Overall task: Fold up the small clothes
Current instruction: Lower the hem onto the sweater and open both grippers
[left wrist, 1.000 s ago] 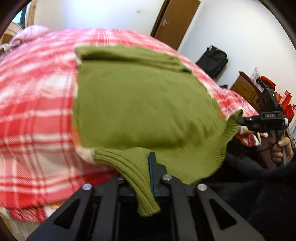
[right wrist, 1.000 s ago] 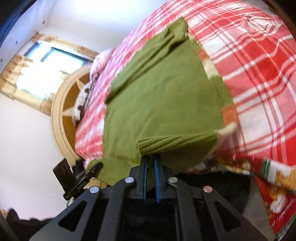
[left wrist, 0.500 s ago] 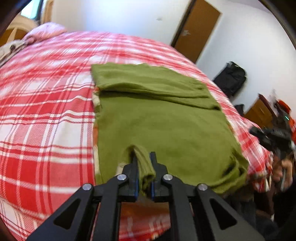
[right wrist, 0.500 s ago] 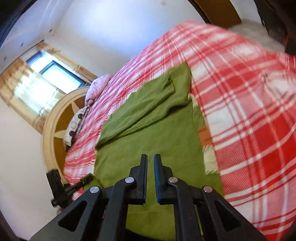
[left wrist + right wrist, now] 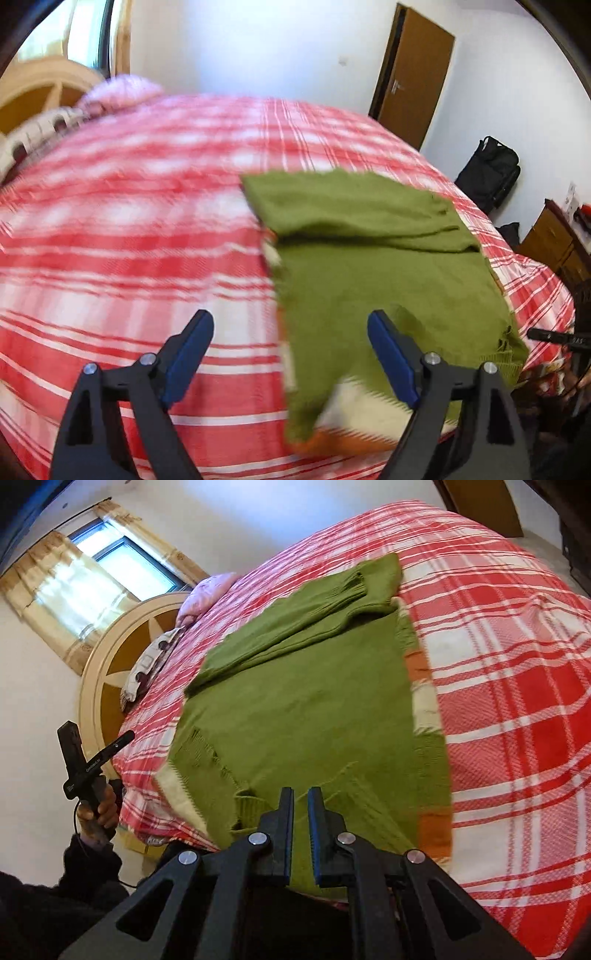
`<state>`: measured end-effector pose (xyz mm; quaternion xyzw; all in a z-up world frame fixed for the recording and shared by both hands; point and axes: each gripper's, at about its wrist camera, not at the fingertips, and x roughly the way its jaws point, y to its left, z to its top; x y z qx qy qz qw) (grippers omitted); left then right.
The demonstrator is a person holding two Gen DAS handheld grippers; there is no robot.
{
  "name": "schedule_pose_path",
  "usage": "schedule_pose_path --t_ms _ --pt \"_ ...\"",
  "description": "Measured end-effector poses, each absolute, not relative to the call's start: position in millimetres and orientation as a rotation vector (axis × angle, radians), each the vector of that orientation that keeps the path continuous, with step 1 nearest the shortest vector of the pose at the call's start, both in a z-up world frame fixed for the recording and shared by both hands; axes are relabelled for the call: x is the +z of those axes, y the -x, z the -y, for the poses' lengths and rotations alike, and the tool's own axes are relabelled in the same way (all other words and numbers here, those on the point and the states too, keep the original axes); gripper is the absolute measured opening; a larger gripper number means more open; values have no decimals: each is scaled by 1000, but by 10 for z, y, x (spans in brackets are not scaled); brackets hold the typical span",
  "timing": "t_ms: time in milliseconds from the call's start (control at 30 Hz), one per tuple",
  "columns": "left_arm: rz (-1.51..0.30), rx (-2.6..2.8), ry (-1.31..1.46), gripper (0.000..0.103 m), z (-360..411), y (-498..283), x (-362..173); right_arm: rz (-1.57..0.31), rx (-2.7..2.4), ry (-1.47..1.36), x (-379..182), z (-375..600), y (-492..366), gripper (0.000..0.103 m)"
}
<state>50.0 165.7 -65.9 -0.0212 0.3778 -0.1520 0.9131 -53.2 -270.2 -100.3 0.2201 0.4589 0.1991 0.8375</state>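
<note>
A green knitted sweater point(image 5: 373, 266) lies flat on the red and white plaid bed, with a folded band across its far end; it also shows in the right wrist view point(image 5: 306, 701). Orange and cream patches show along one edge. My left gripper point(image 5: 290, 350) is wide open and empty, above the sweater's near left corner. My right gripper point(image 5: 301, 805) hovers over the near hem with its jaws a narrow gap apart and nothing between them. The left gripper also shows in the right wrist view point(image 5: 92, 760), held in a hand off the bed's edge.
The plaid bed point(image 5: 129, 240) fills both views. A round wooden headboard point(image 5: 99, 672) and pillows point(image 5: 122, 88) stand at the far end under a window point(image 5: 107, 565). A brown door point(image 5: 413, 77), a black bag point(image 5: 491, 173) and wooden drawers point(image 5: 554, 240) line the right wall.
Both grippers let go of the sweater's hem, which now lies on the bed. My left gripper opened wide and swung left. My right gripper pulled back slightly.
</note>
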Motion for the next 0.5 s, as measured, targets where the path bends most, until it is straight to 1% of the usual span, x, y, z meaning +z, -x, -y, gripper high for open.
schedule_pose_path --t_ms 100,133,167,233,300,400,433,467,500 --pt "-742 -332 -13 88 -1695 -455 -596 -957 458 -530 -953 2712 555 9" --pt "-739 -344 -31 88 -1651 -457 -582 -951 463 -548 -937 2724 537 18" --pt "-740 -365 -58 88 -1586 -455 -586 -936 471 -573 -911 2748 546 42" --pt "-739 -398 -105 88 -1440 -458 -620 -895 485 -623 -836 2793 599 73" --pt "-737 -443 -160 88 -1236 -467 -676 -876 461 -624 -759 2821 638 73" --pt "-758 -513 -251 88 -898 -512 -843 -884 356 -408 -666 2719 708 73" --pt "-775 -534 -266 88 -820 -531 -900 -884 330 -336 -665 2674 726 70" --pt "-787 -548 -277 88 -766 -530 -932 -893 328 -281 -684 2629 721 64" --pt "-801 -562 -294 88 -696 -553 -981 -908 336 -249 -713 2598 702 61"
